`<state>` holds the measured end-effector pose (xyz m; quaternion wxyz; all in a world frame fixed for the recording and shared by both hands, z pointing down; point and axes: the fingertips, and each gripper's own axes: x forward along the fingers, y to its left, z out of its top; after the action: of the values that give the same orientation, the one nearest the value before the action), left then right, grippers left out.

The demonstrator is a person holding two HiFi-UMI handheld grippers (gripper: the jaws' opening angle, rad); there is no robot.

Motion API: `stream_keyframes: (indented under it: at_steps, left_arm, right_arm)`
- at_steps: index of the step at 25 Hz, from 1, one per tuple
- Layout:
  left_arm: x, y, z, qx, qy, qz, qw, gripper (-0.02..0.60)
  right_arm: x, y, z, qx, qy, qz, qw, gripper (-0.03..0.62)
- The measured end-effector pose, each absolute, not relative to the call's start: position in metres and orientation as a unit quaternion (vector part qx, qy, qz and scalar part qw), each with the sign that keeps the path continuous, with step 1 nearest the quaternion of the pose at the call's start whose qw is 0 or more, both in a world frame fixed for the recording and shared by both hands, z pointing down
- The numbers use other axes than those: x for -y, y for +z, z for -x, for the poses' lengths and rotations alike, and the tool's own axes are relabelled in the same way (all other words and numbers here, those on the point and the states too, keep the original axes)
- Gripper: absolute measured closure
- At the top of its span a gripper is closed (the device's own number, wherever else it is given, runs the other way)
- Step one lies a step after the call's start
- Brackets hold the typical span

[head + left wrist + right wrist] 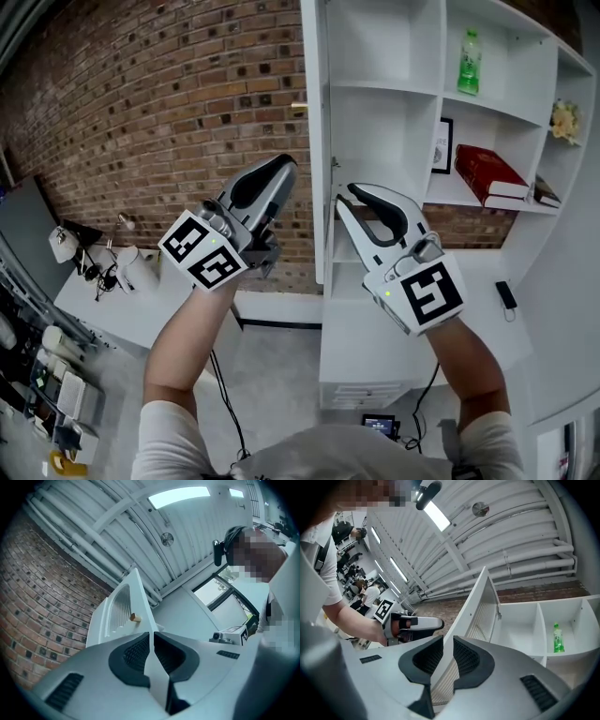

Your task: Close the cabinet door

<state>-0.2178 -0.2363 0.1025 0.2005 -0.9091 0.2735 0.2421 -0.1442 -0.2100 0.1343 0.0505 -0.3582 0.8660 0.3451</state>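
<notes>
Cabinet (394, 112) risk: a hard shove could slam the door into the frame and shake the shelves ahead of the right jaws; the green bottle (469, 61) standing up there looks light enough to topple.
Cabinet door (314, 141) risk: it stands wide open, edge-on between the two pairs of jaws; the right gripper (448, 639) sits on its inner side, in the path of the swing, so I judge it could block the door or be pinched unless drawn clear first.
Knob (135, 617) risk: a small brass knob on the outer face, just ahead and left of the left jaws; a push landing on it could glance off.
Right arm: forearm raised, gripper tilted up toward the open shelves; jaws apart and holding nothing, the door's ribbed inner face showing beyond the gap.
Left arm: raised beside the outer face; the left gripper (152, 634) has its jaws only a narrow slit apart, clamped on nothing; the door's edge lines up with the slit, and contact cannot be told.
</notes>
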Motion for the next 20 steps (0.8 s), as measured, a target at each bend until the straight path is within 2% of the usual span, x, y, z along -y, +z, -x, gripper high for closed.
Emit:
stream_keyframes:
  at_steps: [10, 20]
  left_arm:
    - [0.266, 0.062, 0.229, -0.248, 0.270, 0.914, 0.175, 0.495]
    - [0.278, 0.038, 0.214, -0.177, 0.285, 0.931, 0.142, 0.468]
  right_arm:
    - [0.215, 0.117, 0.169, -0.862, 0.355, 0.360, 0.040, 0.526]
    - [0.216, 0.111, 0.173, -0.850, 0.375, 0.368, 0.032, 0.526]
